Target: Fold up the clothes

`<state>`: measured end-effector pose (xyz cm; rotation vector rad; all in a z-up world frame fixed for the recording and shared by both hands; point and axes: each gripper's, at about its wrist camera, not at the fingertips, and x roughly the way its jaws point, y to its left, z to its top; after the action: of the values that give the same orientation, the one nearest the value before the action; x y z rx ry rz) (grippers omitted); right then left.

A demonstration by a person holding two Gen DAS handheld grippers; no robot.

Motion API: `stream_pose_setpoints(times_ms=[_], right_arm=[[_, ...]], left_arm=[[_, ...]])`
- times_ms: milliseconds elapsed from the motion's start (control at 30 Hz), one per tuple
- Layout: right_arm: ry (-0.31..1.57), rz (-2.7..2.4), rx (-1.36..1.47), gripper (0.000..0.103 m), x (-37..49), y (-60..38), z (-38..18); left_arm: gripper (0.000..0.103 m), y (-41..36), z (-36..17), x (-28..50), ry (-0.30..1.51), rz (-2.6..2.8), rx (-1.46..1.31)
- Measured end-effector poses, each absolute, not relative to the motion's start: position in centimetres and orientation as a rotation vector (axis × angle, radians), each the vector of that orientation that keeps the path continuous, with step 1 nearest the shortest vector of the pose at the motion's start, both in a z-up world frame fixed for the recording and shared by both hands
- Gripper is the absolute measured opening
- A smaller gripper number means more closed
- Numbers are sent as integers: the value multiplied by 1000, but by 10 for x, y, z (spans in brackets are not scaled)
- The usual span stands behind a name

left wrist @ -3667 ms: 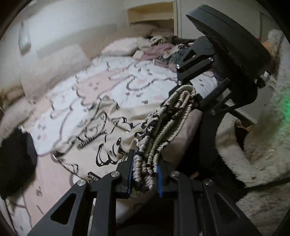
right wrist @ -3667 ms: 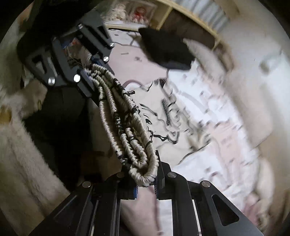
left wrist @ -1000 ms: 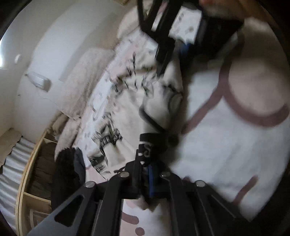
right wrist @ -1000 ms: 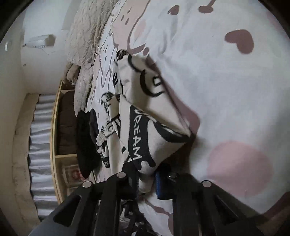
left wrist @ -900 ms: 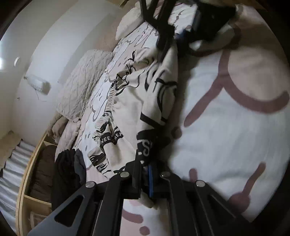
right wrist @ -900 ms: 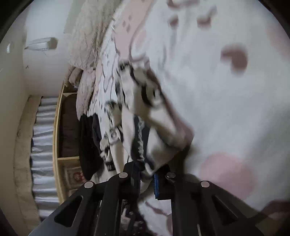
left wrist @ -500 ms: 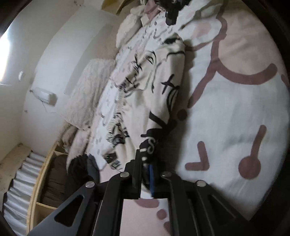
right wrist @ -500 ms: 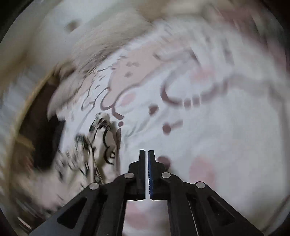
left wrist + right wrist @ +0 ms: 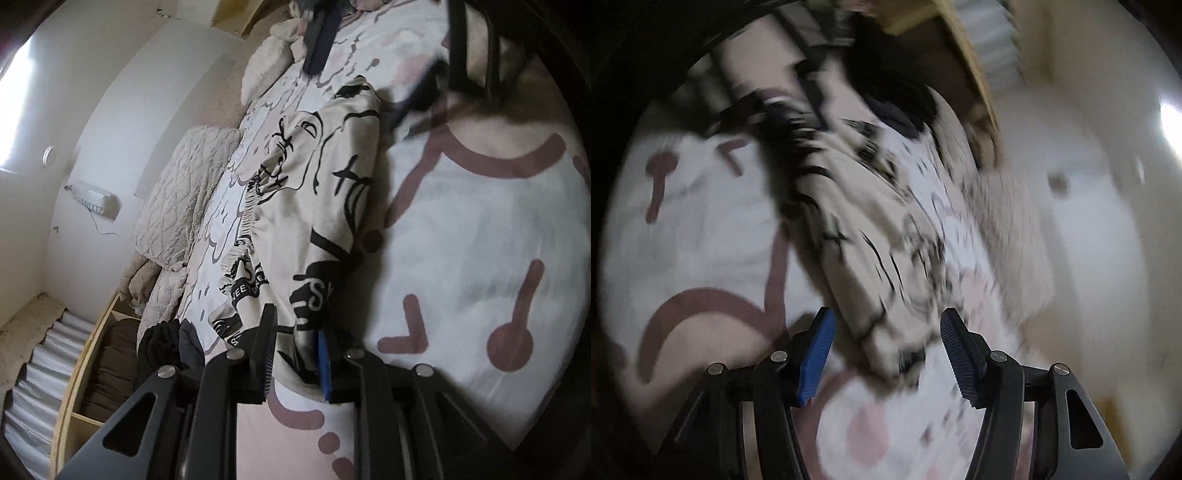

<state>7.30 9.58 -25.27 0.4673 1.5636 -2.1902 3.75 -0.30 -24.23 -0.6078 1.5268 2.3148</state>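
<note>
So the cream garment with black graffiti-style print and lettering [image 9: 325,206] is lying in a long, roughly folded strip on the white bedspread with pink cartoon shapes [image 9: 480,229], one folded edge running along the bare part of the bed. Looks like we laid it out lengthwise so the next fold can go across it.

Our left gripper [image 9: 295,350] sits right at the near end of that strip. Its jaws are opening, with a bit of the printed fabric between them, and as far as we can tell the pads have stopped pinching it. We'd guess that end is being let go so it stays flat where it landed.

Our right gripper [image 9: 886,354] is a blur, but both blue ribbed pads [image 9: 816,358] are clear enough: jaws opening, wide apart, nothing held, the far end of the garment just beyond them.

Further out there's a quilted beige pillow [image 9: 184,206] along the wall, a black bundle of clothing [image 9: 166,347] near the wooden shelf unit [image 9: 85,369], and more clothes piled at the far end of the bed.
</note>
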Motion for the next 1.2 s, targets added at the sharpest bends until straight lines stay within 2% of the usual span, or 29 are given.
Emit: stream_pose_setpoints(times_ms=[33,67,100,167,233,333,500,600,700,733,800,833,867,933,1033,1167,1200], right_arm=[[1607,-2151,431,56,73,89,-259],[1627,-2123,410,45,70,85,-264],[1645,-2102,393,42,67,81,-269],[1689,-2075,384,25,57,79,-279],[1735,-2065,383,20,49,83,-282],[1851,-2018,373,11,44,99,-284],[1997,-1953,412,7,46,139,-282],[2024,-1934,507,7,49,165,-287],[2019,-1948,486,8,66,174,-286],[1999,-1951,482,11,71,173,-284],[1977,-1947,426,33,85,168,-278],[1986,-1953,372,51,86,166,-277],[1988,-1960,310,58,90,162,-274],[1952,-1964,314,59,88,153,-270],[1918,-1949,296,59,85,139,-270],[1936,-1919,220,59,84,124,-282],[1938,-1919,207,59,82,121,-285]], left_arm=[[19,-4,-241,37,1507,2324,-598],[19,-5,-238,36,1472,2339,-594],[19,-6,-235,36,1434,2356,-592],[19,-9,-228,32,1362,2393,-606],[13,-10,-224,28,1330,2404,-633],[13,-8,-223,27,1321,2394,-645],[10,-1,-238,37,1418,2335,-649],[10,1,-249,45,1517,2317,-613],[12,7,-256,53,1630,2320,-549],[13,7,-256,55,1649,2321,-540],[20,7,-255,56,1666,2326,-527],[24,6,-255,57,1673,2329,-521],[27,6,-254,57,1681,2332,-515],[36,5,-252,56,1695,2340,-505],[39,6,-250,51,1692,2336,-529],[38,13,-254,46,1690,2308,-548],[32,13,-252,42,1645,2310,-583]])
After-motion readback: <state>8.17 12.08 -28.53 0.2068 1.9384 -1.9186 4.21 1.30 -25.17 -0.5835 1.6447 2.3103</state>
